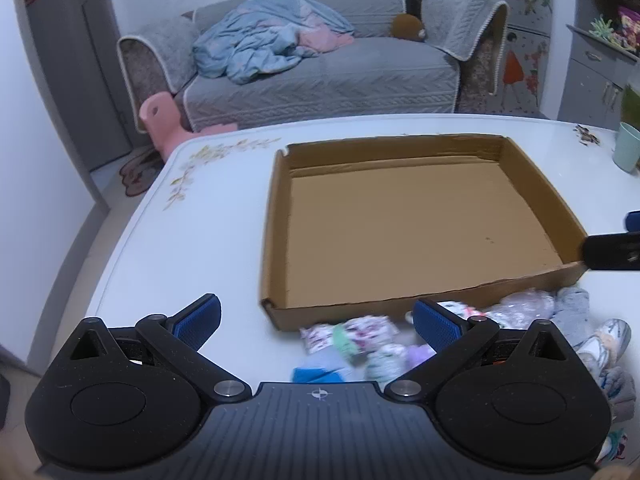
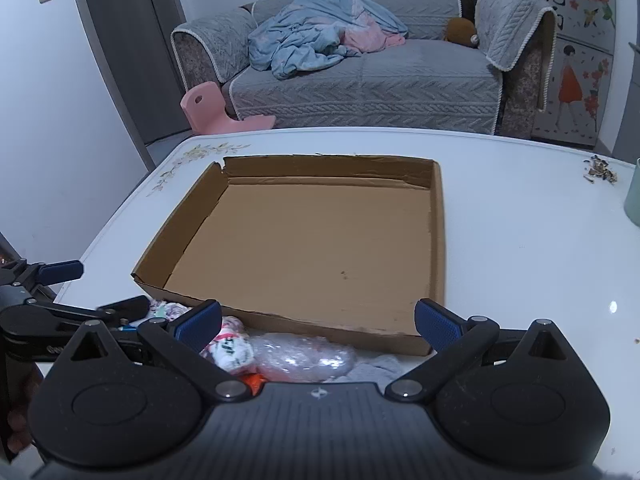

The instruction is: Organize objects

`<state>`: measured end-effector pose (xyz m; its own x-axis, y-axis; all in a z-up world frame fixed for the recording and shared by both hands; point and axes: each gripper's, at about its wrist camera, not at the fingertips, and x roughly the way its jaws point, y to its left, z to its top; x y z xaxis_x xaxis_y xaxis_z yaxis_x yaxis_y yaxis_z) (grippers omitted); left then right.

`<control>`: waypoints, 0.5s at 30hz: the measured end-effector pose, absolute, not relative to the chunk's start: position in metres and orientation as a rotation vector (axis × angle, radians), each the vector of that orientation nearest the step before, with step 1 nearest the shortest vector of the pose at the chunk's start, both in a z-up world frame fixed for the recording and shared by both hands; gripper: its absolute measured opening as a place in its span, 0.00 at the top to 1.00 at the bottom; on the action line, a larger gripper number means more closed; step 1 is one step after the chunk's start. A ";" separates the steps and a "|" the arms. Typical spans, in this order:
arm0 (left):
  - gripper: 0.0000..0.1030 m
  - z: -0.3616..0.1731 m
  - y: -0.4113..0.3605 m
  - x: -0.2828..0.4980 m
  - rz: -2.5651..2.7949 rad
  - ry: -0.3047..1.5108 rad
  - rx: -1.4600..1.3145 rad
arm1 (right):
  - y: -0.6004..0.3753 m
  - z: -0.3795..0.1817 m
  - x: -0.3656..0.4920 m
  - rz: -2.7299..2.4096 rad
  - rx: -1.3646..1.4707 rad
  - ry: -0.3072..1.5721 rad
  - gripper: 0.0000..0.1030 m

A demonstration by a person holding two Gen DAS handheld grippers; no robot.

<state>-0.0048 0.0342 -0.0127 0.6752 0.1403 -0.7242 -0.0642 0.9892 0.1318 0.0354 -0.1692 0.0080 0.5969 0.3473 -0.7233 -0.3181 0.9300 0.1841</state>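
Cardboard tray (image 2: 320,240), empty, at worktop (image 2: 520,240) centre; nothing sorted yet.
Small soft items (image 1: 360,340) are heaped along the tray's near edge; left hand-held gripper (image 1: 316,320) and right hand-held gripper (image 2: 318,322) are spread wide, nothing grasped.
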 end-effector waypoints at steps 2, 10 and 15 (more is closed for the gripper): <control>0.01 -0.013 0.043 -0.007 0.123 0.829 0.087 | -0.177 0.010 0.037 0.383 0.043 0.850 0.01; 0.01 -0.031 0.075 -0.022 0.126 0.879 0.044 | -0.196 -0.010 0.035 0.408 0.046 0.909 0.01; 0.01 -0.048 0.073 -0.020 0.070 0.928 -0.022 | -0.202 -0.034 0.047 0.385 0.110 0.988 0.01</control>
<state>-0.0198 0.0731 -0.0479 0.5976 0.0507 -0.8002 -0.0693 0.9975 0.0115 0.0465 -0.2025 -0.0340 0.4893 0.3657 -0.7918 -0.2672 0.9270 0.2631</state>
